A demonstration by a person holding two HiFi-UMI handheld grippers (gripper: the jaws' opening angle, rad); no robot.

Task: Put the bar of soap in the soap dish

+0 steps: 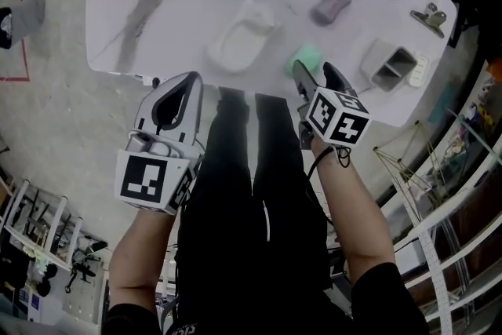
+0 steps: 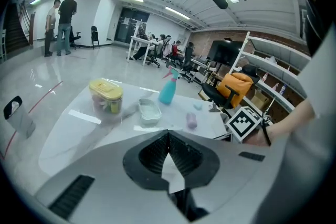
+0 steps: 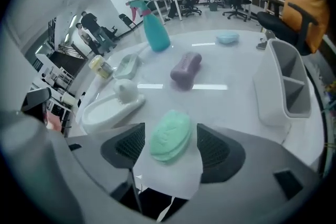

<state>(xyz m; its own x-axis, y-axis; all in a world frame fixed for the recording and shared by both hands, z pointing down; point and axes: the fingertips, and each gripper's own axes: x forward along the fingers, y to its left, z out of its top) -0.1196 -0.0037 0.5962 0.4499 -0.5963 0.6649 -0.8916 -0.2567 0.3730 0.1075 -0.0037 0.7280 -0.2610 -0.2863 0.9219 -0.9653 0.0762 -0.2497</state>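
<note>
A: The right tongs (image 3: 169, 148) are spread wide. The green bar of soap (image 3: 170, 135) lies flat on the surface (image 3: 231, 107) between the pads, and neither pad is seen pressing on it.

B: The left tongs (image 2: 168, 139) are pressed together with nothing between them. They are held off the near edge of the surface, well apart from the bar.

A: So the pick-up is judged to be the step in hand. Nothing is gripped or lifted yet.

B: A squeeze across the bar's narrow width is called for next. Then a lift is needed, and a short carry to the white soap dish (image 3: 102, 113) just beside it, where nothing is made out in the basin.

A: A rounded bar may slip, so a centred grip is wanted.

B: Some things are hard to read. In the head view the near part of the bar is covered by the right tongs, and the dish is blurred. From the left gripper view the bar is hidden altogether.

A: A purple bar (image 3: 185, 69) is also seen further back. Which bar is meant cannot be settled, though the green one is the one straddled.
</note>
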